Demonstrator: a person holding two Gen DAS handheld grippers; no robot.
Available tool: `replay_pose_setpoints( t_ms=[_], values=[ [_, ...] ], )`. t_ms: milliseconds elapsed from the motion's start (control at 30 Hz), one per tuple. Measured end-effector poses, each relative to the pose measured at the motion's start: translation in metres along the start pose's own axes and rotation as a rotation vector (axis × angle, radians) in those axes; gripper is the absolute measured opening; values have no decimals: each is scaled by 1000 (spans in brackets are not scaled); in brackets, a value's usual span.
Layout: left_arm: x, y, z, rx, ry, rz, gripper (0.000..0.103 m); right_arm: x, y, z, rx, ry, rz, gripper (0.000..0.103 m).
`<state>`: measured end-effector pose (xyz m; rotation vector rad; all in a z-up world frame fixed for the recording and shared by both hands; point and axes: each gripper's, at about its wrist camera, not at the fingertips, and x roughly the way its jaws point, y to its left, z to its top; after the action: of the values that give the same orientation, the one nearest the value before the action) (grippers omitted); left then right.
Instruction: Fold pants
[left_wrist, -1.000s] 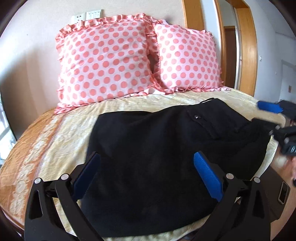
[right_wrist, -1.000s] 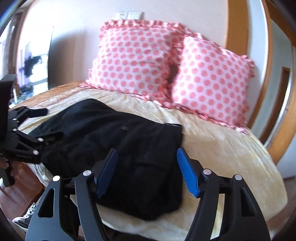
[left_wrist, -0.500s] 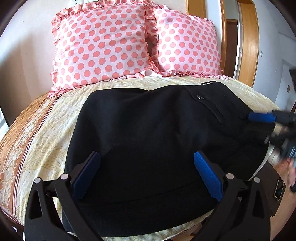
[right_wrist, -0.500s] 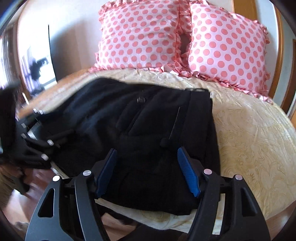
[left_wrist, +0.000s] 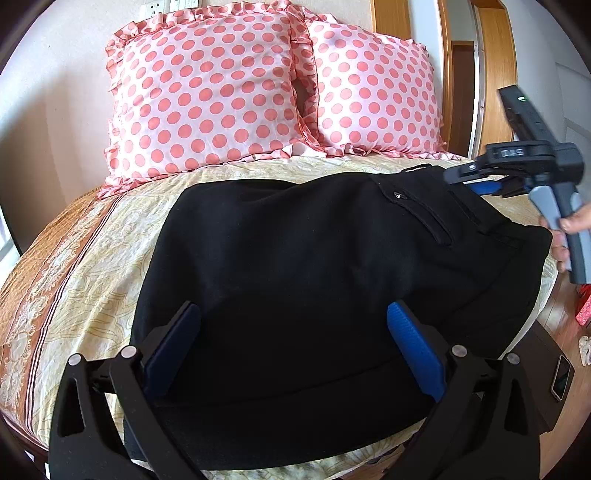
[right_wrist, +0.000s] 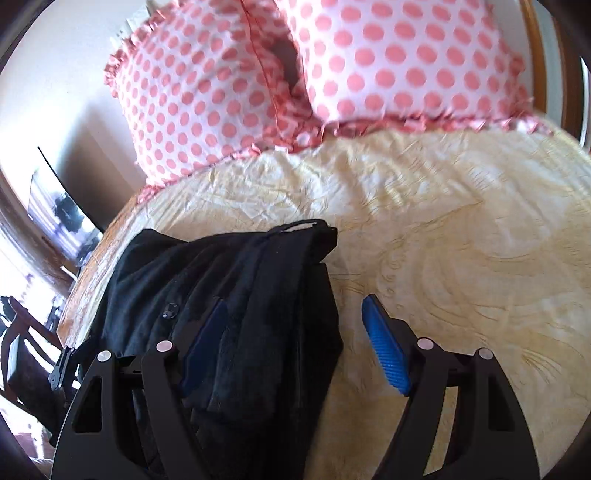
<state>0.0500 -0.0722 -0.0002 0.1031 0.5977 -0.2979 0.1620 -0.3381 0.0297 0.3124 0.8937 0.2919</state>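
Note:
Folded black pants (left_wrist: 314, 277) lie across the yellow patterned bed (left_wrist: 74, 266), with a zip pocket near the right end. My left gripper (left_wrist: 291, 314) hovers open over their near edge, both blue pads apart and nothing pinched. A hand (left_wrist: 569, 225) holds my right gripper (left_wrist: 465, 181) at the far right corner of the pants. In the right wrist view, my right gripper (right_wrist: 295, 306) has its jaws opening. They straddle the right edge of the pants (right_wrist: 229, 280): one finger is over the cloth, the other over the bare sheet (right_wrist: 461, 240).
Two pink polka-dot pillows (left_wrist: 207, 103) (left_wrist: 373, 96) lean on the wall at the bed's head. A dark stand with a phone (left_wrist: 559, 376) sits at the bed's right. A wooden door frame (left_wrist: 498, 74) stands behind. A dark screen (right_wrist: 62, 206) and chair (right_wrist: 22, 332) are on the left.
My right gripper swung from the near right side of the pants up to their far right corner, rolling, and its jaws widened. My left gripper barely moved.

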Motion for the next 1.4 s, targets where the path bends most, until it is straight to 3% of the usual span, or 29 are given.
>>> replay_pose_setpoints(
  t_ms=[200, 333, 467, 533, 633, 833, 900, 1067, 1400],
  values=[
    [0, -2, -1, 2, -2, 1, 101, 20, -1, 4, -13, 51, 19, 77],
    [-1, -2, -3, 6, -10, 0, 101, 23, 6, 3, -67, 38, 31, 64],
    [0, -2, -3, 9, -16, 1, 101, 23, 11, 0, -113, 21, 16, 59],
    [0, -1, -3, 10, -15, -4, 101, 23, 11, 0, -110, 18, 48, 44],
    [-1, 4, 4, -1, 11, -30, 101, 16, 21, -2, -162, -17, 34, 30],
    [-9, 53, 45, -118, -46, -24, 101, 19, 22, -4, -188, -14, 17, 29],
    [1, 79, 58, -181, -15, -55, 101, 20, 20, -3, -179, -11, 27, 29],
    [51, 128, 75, -300, 165, -152, 89, 21, 20, -4, -178, -9, 27, 29],
    [86, 122, 70, -290, 293, -249, 89, 25, 11, -1, -123, 7, 73, 35]
  ],
)
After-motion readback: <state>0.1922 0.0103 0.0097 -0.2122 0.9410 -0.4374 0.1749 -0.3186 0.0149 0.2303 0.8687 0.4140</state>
